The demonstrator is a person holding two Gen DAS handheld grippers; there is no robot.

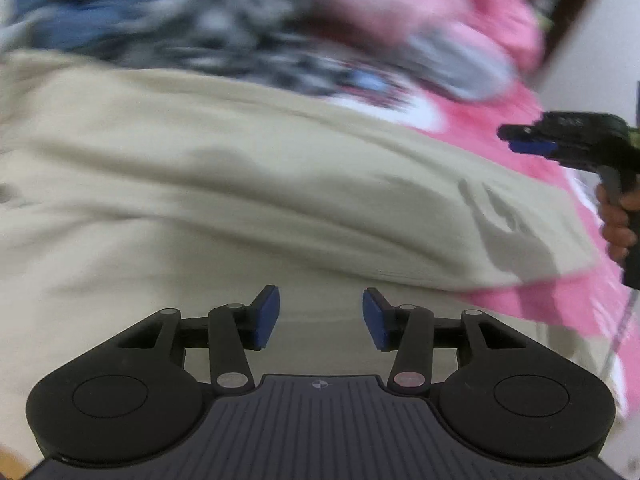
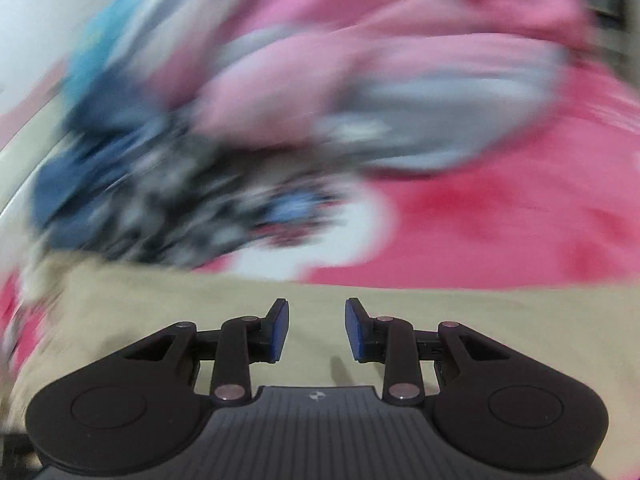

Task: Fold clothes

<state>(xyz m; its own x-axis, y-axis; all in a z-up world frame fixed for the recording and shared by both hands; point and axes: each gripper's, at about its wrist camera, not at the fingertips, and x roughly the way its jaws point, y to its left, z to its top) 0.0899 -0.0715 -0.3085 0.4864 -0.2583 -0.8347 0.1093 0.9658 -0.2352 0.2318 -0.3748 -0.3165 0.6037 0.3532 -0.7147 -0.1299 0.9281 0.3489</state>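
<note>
left wrist view: blurred, mostly toward the top.
left gripper (image 1: pixel 321 318): tilted down over the beige garment (image 1: pixel 224 184), blue pads (image 1: pixel 267 317) apart, nothing between them, not touching the cloth.
beige garment: spread flat across the pink bedsheet (image 1: pixel 556 276), its right edge short of the sheet's right edge.
clothes pile (image 1: pixel 256 36): beyond the garment's far edge; blue, black-and-white and pink pieces heaped together.
right gripper (image 1: pixel 520 140): at the sheet's right side, pointing left, a hand (image 1: pixel 618 224) round its handle; jaw gap unclear here.
right wrist view: heavily blurred.
right gripper (image 2: pixel 317 330): angled down above the beige garment (image 2: pixel 500 320) near its far edge, pads parted, empty.
clothes pile (image 2: pixel 208 152): past that edge on the pink bedsheet (image 2: pixel 500 220), a smear of colours.
</note>
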